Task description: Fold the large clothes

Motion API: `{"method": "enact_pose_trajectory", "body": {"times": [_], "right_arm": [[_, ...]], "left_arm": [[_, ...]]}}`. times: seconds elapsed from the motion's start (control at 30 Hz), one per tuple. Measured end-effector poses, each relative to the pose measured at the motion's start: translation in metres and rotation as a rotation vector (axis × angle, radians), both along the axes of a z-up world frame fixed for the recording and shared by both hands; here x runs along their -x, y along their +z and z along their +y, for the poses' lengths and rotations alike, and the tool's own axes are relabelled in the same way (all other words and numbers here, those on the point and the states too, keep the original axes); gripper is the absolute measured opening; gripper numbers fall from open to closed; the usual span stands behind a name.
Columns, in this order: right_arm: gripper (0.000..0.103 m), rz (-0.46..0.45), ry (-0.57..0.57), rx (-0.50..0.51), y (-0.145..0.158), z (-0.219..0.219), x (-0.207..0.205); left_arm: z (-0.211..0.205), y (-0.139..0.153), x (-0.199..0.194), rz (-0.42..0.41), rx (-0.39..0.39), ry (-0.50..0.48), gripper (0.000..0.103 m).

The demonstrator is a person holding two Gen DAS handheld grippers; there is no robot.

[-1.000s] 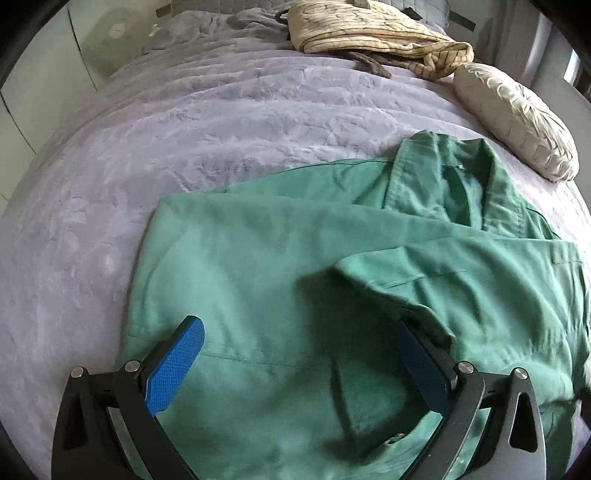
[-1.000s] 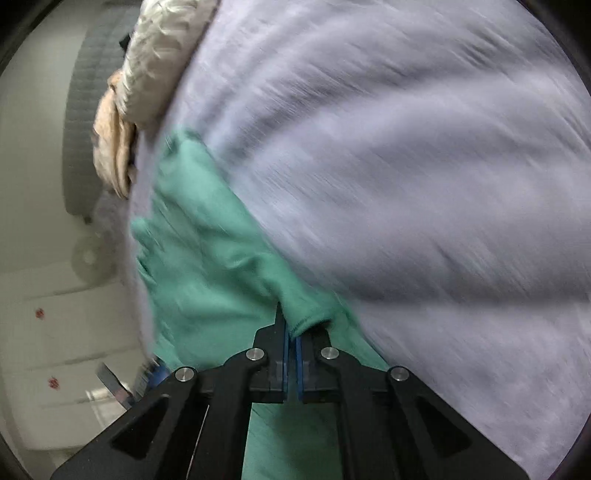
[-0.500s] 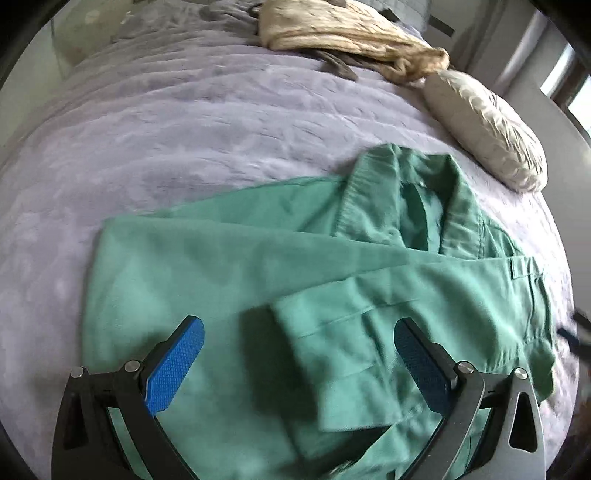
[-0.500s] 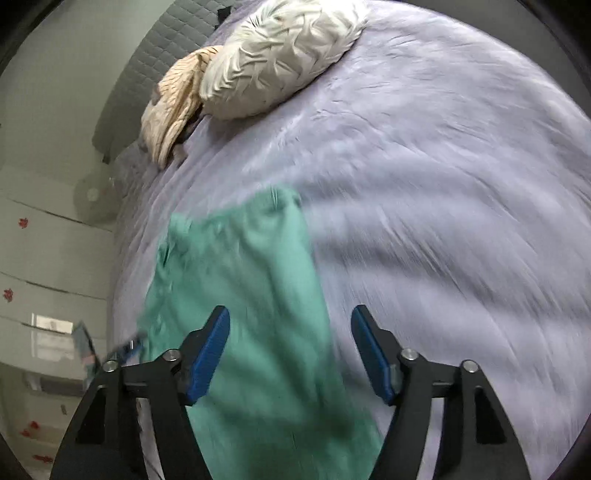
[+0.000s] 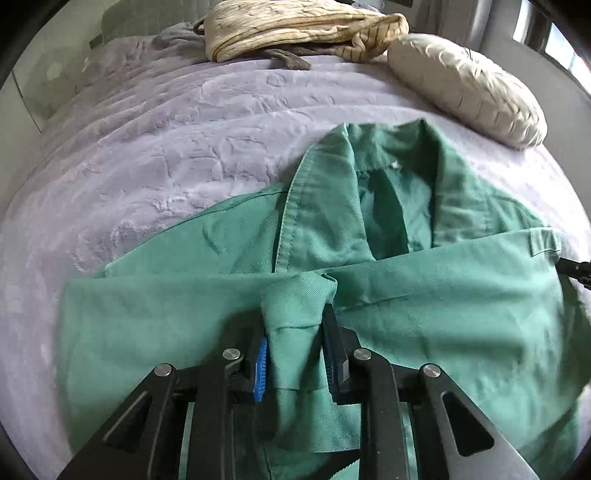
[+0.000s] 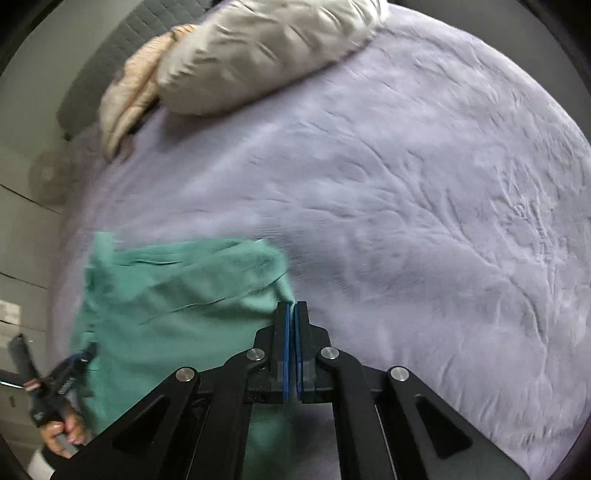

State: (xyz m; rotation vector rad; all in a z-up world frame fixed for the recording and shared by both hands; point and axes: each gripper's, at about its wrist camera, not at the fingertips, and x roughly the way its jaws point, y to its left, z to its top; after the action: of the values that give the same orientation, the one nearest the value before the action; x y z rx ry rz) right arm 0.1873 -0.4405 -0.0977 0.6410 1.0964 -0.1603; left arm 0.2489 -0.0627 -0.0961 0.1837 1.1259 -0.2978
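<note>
We saw soft daylight coming from a window (image 5: 554,33) at the upper right of the left wrist view. The right wrist view was smeared with motion blur, worst on the green garment (image 6: 166,295). Both views curved strongly, with black vignetted corners.

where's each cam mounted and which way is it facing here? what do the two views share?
Left wrist: on the left gripper, looking steeply down over the green jacket toward the pillow; jaws closing on a fabric fold.
Right wrist: on the right gripper, shut on the jacket's edge, facing across the lavender bedspread; a hand shows lower left.
Shared: jacket, bedspread, pillow, beige garment.
</note>
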Motion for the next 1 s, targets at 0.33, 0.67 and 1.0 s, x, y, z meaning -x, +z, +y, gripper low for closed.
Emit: {"method": "enact_pose_trajectory", "body": {"times": [0.33,0.67,1.0], "right_arm": [[0.009,-0.048,-0.056,-0.084,0.036,0.001,0.061],[0.009,0.005,0.098,-0.039,0.036,0.075,0.09],[0.028,0.022,-0.117,-0.335,-0.002,0.042,0.166]], "left_arm": [[0.056,0.045,0.033,-0.045,-0.022,0.073,0.062],[0.037,-0.003,0.079,0.022,-0.092,0.008,0.062],[0.052,0.013,0.089,-0.011,-0.046,0.043,0.074]]}}
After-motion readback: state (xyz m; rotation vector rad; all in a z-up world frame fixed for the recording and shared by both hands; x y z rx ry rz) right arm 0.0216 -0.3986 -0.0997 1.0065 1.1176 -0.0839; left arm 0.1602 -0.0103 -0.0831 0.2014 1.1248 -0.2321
